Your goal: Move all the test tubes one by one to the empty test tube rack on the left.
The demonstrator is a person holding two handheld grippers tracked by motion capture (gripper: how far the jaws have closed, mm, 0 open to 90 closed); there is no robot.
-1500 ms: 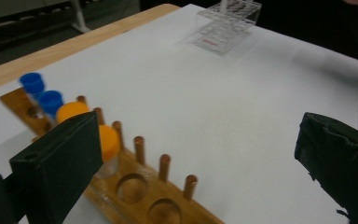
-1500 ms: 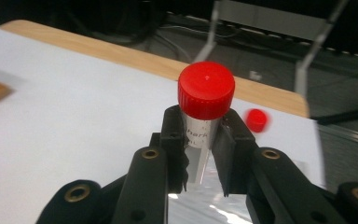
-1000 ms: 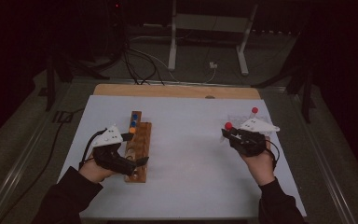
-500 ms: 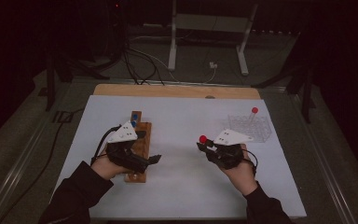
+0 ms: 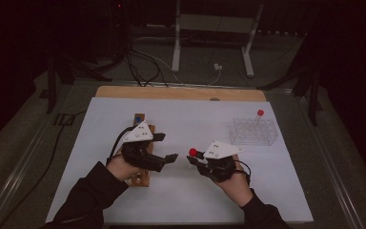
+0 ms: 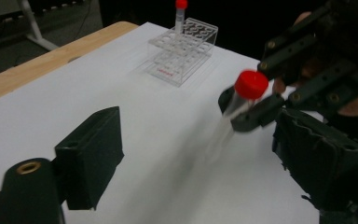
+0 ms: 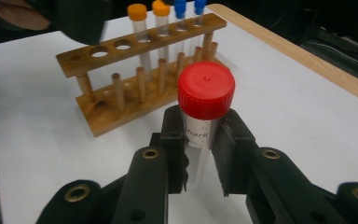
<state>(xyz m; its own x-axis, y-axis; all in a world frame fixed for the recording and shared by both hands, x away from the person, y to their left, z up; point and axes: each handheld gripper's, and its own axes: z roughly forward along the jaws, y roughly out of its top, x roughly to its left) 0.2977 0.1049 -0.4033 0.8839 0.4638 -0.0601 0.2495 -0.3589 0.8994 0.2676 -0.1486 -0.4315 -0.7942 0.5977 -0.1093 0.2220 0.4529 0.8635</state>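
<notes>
One camera overhead, one riding on each set of tongs.

The high view looked forward and down on the whole desk (image 5: 181, 119) from the person's side. The left gripper view sat low, facing the clear rack (image 6: 182, 49); the right gripper view faced the wooden rack (image 7: 140, 70) closely. All three shared the red-capped tube (image 7: 205, 100).

The red-capped clear plastic tube (image 7: 204, 116) has a smooth, slightly glossy cap and a paper label. The brown wooden tube rack (image 7: 140, 70) looks varnished. The transparent plastic rack (image 5: 254, 131) is glossy. The white table sheet (image 5: 195, 200) is matt; both grippers' black plastic jaws look matt and rough.
</notes>
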